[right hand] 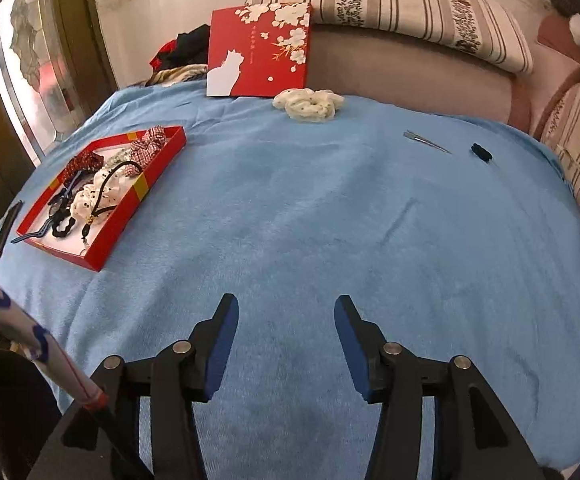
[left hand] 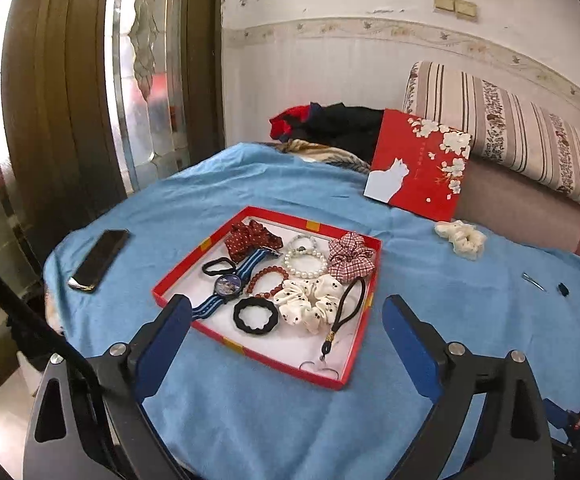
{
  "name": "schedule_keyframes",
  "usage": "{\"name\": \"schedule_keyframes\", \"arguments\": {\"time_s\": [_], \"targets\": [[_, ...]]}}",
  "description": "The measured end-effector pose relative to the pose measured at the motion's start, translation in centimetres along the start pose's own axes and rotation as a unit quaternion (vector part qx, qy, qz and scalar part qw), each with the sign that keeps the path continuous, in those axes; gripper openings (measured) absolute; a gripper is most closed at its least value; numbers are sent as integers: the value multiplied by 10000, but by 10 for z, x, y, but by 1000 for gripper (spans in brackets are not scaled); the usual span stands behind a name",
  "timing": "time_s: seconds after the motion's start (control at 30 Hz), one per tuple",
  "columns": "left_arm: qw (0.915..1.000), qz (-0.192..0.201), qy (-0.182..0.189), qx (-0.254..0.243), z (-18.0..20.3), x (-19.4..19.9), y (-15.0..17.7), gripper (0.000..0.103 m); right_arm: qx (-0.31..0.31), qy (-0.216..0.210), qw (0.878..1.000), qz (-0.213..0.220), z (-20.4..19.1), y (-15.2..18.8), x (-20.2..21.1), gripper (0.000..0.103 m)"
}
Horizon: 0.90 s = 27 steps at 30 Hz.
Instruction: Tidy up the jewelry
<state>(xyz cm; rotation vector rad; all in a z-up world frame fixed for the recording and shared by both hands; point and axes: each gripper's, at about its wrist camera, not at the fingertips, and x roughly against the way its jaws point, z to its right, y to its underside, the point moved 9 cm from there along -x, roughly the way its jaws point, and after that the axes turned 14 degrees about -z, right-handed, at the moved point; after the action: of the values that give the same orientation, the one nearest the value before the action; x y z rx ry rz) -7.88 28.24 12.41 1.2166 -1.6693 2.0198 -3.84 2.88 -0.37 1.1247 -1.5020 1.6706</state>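
A red box tray (left hand: 177,276) (right hand: 125,216) lies on the blue cloth and holds scrunchies, bead bracelets, black hair ties, a watch (left hand: 229,284) and a black lanyard (left hand: 350,304). A cream scrunchie (left hand: 462,238) (right hand: 310,106) lies loose on the cloth near the red lid (left hand: 422,168) (right hand: 257,52). A metal hair clip (right hand: 426,140) (left hand: 534,282) and a small black clip (right hand: 481,153) lie at the right. My left gripper (left hand: 285,320) is open and empty just before the tray. My right gripper (right hand: 285,320) is open and empty over bare cloth.
A phone (left hand: 99,260) lies left of the tray. The red lid with a white cat leans against a sofa with a striped cushion (left hand: 510,132). Dark clothes (left hand: 330,124) are piled at the back. A door and window stand at the left.
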Motion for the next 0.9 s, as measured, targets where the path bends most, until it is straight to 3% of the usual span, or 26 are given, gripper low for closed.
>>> {"name": "schedule_keyframes", "arguments": {"time_s": [0.2, 0.37, 0.5, 0.9], "targets": [[9983, 290, -512, -21, 6, 31, 15, 99, -150, -141, 9997, 89, 6, 10, 9, 55], [9989, 321, -354, -20, 15, 44, 22, 101, -272, -246, 9992, 143, 11, 16, 15, 57], [9997, 150, -181, -28, 23, 43, 28, 102, -228, -282, 9993, 136, 11, 21, 17, 57], [9974, -606, -162, -363, 41, 13, 54, 102, -196, -87, 9997, 85, 14, 26, 15, 58]]}}
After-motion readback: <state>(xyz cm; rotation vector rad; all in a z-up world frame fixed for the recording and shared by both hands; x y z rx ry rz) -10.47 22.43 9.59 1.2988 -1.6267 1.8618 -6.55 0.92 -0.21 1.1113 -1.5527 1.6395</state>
